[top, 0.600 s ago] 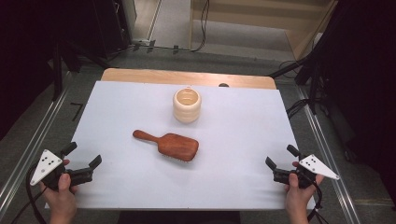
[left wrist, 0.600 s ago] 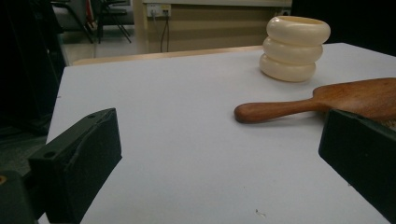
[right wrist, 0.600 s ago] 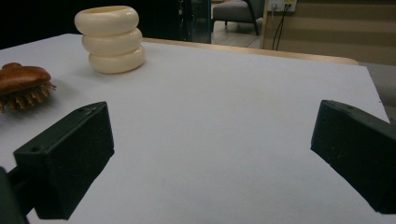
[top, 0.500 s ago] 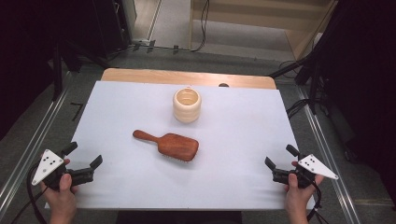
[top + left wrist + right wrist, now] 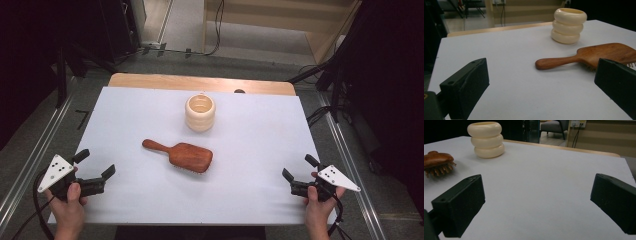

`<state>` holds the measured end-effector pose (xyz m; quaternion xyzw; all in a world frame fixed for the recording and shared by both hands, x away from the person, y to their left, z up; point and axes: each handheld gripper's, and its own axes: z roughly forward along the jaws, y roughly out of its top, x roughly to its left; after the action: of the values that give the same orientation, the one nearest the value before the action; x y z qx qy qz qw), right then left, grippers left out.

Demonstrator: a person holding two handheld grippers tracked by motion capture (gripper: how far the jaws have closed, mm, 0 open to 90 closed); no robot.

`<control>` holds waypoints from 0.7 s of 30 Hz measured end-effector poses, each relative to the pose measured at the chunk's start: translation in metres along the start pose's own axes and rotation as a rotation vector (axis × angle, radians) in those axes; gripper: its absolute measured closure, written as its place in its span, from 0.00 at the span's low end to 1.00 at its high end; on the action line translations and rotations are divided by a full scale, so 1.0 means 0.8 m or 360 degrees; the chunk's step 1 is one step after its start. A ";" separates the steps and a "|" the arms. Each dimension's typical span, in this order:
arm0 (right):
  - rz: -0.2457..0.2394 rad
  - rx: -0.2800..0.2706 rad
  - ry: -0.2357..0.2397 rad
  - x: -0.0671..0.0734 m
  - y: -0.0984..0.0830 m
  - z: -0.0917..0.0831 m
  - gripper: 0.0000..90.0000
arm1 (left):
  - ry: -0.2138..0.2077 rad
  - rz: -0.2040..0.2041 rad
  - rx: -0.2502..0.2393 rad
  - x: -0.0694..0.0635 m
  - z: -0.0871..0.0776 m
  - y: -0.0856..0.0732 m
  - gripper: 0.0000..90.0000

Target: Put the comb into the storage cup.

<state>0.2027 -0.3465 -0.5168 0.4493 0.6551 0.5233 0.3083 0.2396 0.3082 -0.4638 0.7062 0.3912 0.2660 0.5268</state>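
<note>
Left gripper (image 5: pixel 96 163) at near-left table corner, jaws spread wide, nothing held. Right gripper (image 5: pixel 298 166) at near-right edge, likewise wide and empty. Reddish-brown wooden paddle hairbrush (image 5: pixel 178 155) mid-sheet, bristles down; cream ribbed ceramic cup (image 5: pixel 200 113) just beyond, upright.

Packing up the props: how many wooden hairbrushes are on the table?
1: the wooden hairbrush lies mid-table, just in front of the cream ribbed cup.

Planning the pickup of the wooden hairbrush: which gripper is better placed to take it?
Probably the left gripper. The brown wooden hairbrush lies bristles down with its handle pointing toward that side, nearer than to the right gripper. Both grippers are open and hold nothing.
</note>
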 end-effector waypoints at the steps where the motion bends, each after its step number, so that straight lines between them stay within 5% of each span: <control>1: -0.0003 0.0002 0.0001 0.000 0.000 0.000 0.00 | -0.0017 0.0008 0.0007 0.000 0.001 0.003 0.00; 11: -0.0001 -0.0001 0.0013 0.000 0.000 0.001 0.00 | -0.0124 0.0026 0.0046 -0.001 0.021 0.025 0.12; 21: 0.0003 0.0003 0.0023 0.000 0.000 0.001 0.00 | -0.0279 0.0148 0.0134 -0.007 0.056 0.047 0.16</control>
<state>0.2033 -0.3459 -0.5170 0.4464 0.6574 0.5262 0.3028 0.2821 0.2745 -0.4411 0.7656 0.3211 0.2107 0.5161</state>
